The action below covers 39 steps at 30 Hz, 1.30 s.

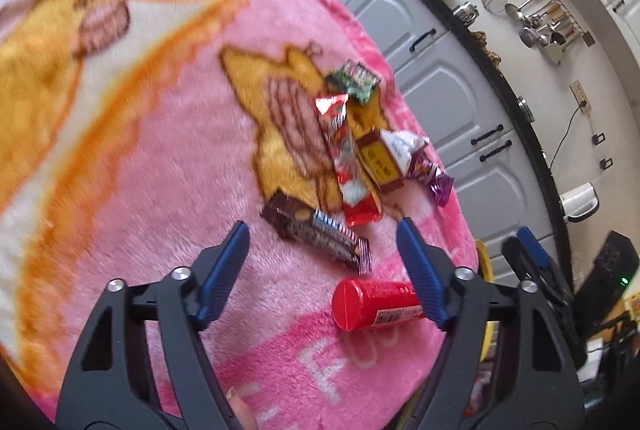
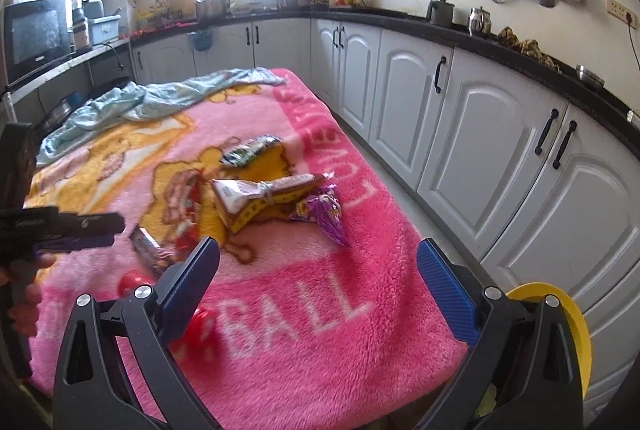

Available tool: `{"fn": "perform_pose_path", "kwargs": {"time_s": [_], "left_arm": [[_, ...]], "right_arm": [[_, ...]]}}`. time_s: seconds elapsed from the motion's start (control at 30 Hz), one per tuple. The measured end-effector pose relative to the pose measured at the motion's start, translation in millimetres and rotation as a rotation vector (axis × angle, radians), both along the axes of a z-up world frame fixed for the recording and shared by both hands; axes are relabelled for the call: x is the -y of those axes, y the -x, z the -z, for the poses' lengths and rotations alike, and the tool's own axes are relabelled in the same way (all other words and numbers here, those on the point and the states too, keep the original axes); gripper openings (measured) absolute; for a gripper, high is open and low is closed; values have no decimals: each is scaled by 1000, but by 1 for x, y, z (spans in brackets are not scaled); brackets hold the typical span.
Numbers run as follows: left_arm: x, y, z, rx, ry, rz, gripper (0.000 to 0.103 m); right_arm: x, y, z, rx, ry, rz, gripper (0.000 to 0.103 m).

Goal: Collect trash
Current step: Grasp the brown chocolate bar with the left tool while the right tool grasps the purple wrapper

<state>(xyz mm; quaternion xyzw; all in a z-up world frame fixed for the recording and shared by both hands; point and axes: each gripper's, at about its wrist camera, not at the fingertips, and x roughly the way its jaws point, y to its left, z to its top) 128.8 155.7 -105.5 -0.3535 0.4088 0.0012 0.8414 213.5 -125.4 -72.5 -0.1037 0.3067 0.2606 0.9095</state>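
Red canister (image 1: 374,304) lies by wrappers on the blanket (image 1: 160,170); both tools gape wide, empty.

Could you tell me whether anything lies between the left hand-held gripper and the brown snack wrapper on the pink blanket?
Nothing visible does. The left hand-held gripper is open, and the brown snack wrapper lies flat on the pink blanket just ahead of its fingertips. The red bottle lies off beside the right finger.

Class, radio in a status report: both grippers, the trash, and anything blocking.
Left hand-held gripper open, over brown wrapper. Right hand-held gripper open, empty. Red canister, wrappers loose on pink blanket. Nothing blocking.
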Motion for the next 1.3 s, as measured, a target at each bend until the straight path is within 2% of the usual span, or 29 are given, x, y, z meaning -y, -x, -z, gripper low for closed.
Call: {"fn": "perform_pose_path", "kwargs": {"time_s": [0.1,0.17,0.23,0.33,0.4,0.53,0.63,0.67,0.7,0.8,1.03,1.13,1.2,1.27,1.3], "left_arm": [[1,-5,10,-27,28,-7,54],[2,-8,12,-29,19,-17,51],[2,-11,13,-29,10,-25,50],[1,-17,15,-34,-10,-41,38],[-1,-19,17,-37,-22,-52,25],[-9,-20,22,-31,-14,-58,19],[-12,-23,23,-29,-7,-62,14],[-13,-23,24,-28,-7,-61,12],[-13,-25,24,-27,-6,-61,10],[-17,-27,27,-31,15,-62,3],[-30,-21,34,-25,167,-64,5],[-31,-19,34,-27,200,-63,16],[-25,-23,29,-23,196,-52,32],[-17,-30,23,-38,157,-40,39],[-14,-34,22,-50,134,-37,39]], "right_arm": [[-4,-19,10,-31,7,2,96],[-9,-33,16,-42,18,4,95],[-14,-46,22,-60,33,4,90],[-19,-66,33,-104,31,6,83],[-22,-77,40,-132,33,4,73],[-29,-92,53,-191,30,0,56],[-32,-93,59,-215,30,-10,38],[-33,-93,61,-223,28,-14,26],[-32,-92,63,-229,25,-17,22],[-29,-86,62,-218,16,-19,18],[-19,-72,48,-176,-4,-20,17],[-17,-67,39,-155,-19,-30,16],[-14,-63,32,-146,-34,-38,16],[-11,-59,26,-140,-48,-41,16],[-7,-57,22,-134,-59,-41,16]]}}
